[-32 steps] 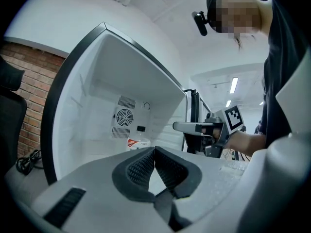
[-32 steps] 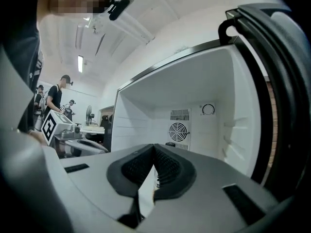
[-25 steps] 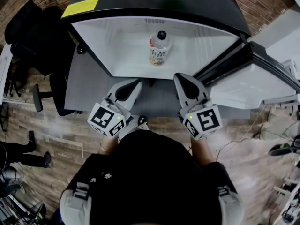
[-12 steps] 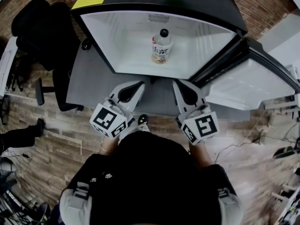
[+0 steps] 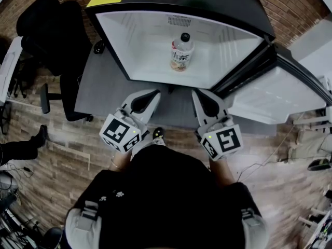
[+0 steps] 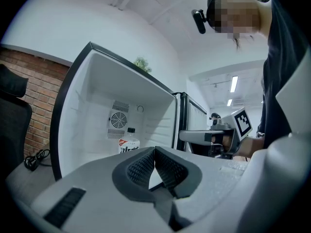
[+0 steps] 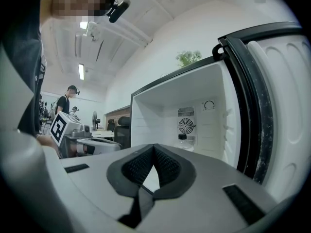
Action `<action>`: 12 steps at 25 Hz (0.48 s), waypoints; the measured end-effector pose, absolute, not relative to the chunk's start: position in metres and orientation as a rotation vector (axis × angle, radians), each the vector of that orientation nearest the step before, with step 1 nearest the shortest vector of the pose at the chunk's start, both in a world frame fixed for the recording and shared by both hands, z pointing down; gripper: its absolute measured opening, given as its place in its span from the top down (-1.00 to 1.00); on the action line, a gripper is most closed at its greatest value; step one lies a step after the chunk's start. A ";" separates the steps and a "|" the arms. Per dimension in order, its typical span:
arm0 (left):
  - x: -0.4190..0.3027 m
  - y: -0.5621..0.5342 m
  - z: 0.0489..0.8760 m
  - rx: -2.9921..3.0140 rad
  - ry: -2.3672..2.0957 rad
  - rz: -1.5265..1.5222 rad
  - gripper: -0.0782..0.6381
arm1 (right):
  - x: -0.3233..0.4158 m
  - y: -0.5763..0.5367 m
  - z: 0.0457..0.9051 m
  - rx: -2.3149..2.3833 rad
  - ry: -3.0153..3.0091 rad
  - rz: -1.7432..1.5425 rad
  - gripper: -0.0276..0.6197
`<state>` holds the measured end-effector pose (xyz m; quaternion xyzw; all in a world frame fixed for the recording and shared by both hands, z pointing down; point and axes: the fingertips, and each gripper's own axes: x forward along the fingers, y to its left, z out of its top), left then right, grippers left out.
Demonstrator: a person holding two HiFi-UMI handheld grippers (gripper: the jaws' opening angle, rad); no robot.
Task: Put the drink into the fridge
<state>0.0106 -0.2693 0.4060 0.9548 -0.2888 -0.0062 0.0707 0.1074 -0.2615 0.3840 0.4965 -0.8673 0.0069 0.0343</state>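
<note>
Clear plastic drink bottle with black cap and red-and-white label (image 5: 181, 52): upright inside the open, white-lined black fridge (image 5: 140, 45), near the back wall, in front of the round fan grille (image 6: 117, 120)
Fridge door (image 5: 275, 95): swung wide, at right
Left gripper (image 5: 153, 92): jaws closed together, nothing between, outside the fridge front
Right gripper (image 5: 196, 90): jaws closed together, empty, beside the left gripper
Black office chair (image 5: 52, 35): left of fridge

- fridge (image 5: 140, 40): white plastic lining, smooth, slight sheen
- bottle (image 5: 181, 52): clear plastic
- floor (image 5: 67, 144): wood planks, matt
- wall (image 5: 295, 4): rough brick
- left gripper (image 6: 154, 153): grey matt shell, black ribbed pads (image 6: 141, 169)
</note>
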 end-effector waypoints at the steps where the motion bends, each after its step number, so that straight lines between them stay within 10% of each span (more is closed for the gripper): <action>1: 0.010 -0.269 0.406 2.873 -0.869 -0.019 0.77 | 0.107 -0.262 0.384 1.526 -2.668 0.022 0.92; 12: 0.010 -0.272 0.406 2.879 -0.863 -0.022 0.77 | 0.108 -0.264 0.385 1.540 -2.672 0.037 0.92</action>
